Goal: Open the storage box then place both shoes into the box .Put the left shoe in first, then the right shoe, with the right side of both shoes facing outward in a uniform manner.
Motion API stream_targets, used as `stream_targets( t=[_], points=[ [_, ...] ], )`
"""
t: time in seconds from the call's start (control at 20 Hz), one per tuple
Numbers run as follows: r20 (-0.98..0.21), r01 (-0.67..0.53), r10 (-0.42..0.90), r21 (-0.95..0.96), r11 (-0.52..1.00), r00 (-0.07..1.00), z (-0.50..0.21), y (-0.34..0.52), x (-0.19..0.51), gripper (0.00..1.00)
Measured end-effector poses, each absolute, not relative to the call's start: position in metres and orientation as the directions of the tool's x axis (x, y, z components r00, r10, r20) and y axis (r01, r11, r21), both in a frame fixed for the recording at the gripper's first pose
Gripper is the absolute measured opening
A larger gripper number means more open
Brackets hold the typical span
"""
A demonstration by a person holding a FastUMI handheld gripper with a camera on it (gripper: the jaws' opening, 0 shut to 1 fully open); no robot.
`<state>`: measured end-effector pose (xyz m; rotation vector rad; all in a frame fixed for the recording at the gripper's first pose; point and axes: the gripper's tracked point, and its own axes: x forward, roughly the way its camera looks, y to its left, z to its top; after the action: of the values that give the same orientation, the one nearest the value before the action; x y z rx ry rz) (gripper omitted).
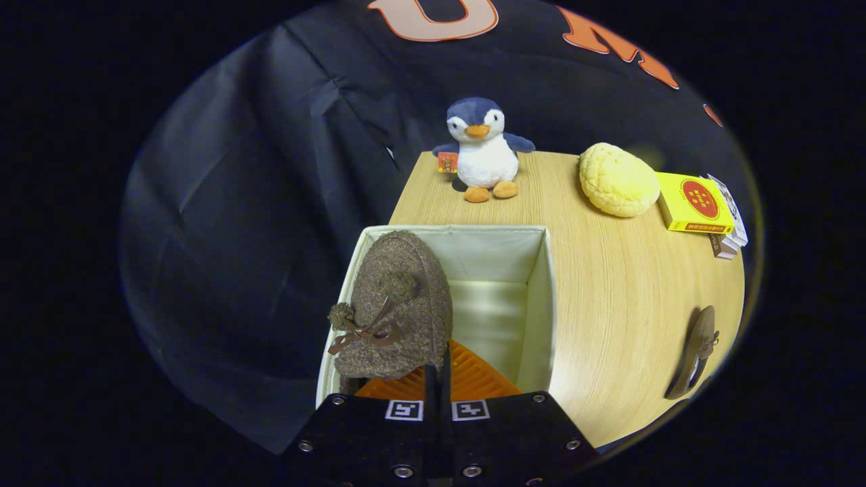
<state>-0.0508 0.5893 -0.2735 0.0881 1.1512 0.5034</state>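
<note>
Over the open storage box (541,284) at the table's (629,304) edge, the gripper (438,379) fingers pinch a brown shoe (396,304), long axis pointing away, against the left wall; right half free; second shoe (697,352) lies well apart.

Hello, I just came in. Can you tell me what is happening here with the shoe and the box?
A person is using a handheld gripper to put shoes into the open storage box on the wooden table. The fingers are closed on the heel of a brown fuzzy shoe with a bow, held over the left part of the box. The second shoe lies on the table, to the right of the box. Beyond the box stand a toy penguin, a yellow bun and a yellow packet.
</note>
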Motion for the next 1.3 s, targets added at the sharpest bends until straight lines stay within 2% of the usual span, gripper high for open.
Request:
stream_targets(
  t=[0.45,0.6,0.8,0.85,0.9,1.05,1.3],
  points=[
    [-0.903,-0.300,0.340,0.258,0.919,0.264,-0.340,0.606,-0.049,0.02],
    [-0.913,-0.295,0.348,0.280,0.914,0.213,-0.352,0.613,-0.058,0.05],
    [-0.903,-0.337,0.384,0.307,0.890,0.191,-0.340,0.613,-0.067,0.24],
    [-0.901,-0.343,0.393,0.316,0.885,0.185,-0.336,0.609,-0.068,0.34],
    [-0.893,-0.352,0.407,0.325,0.878,0.190,-0.329,0.606,-0.069,0.38],
    [-0.864,-0.370,0.451,0.352,0.860,0.224,-0.305,0.590,-0.065,0.60],
    [-0.818,-0.396,0.510,0.390,0.831,0.264,-0.264,0.538,-0.063,0.73]
  ],
)
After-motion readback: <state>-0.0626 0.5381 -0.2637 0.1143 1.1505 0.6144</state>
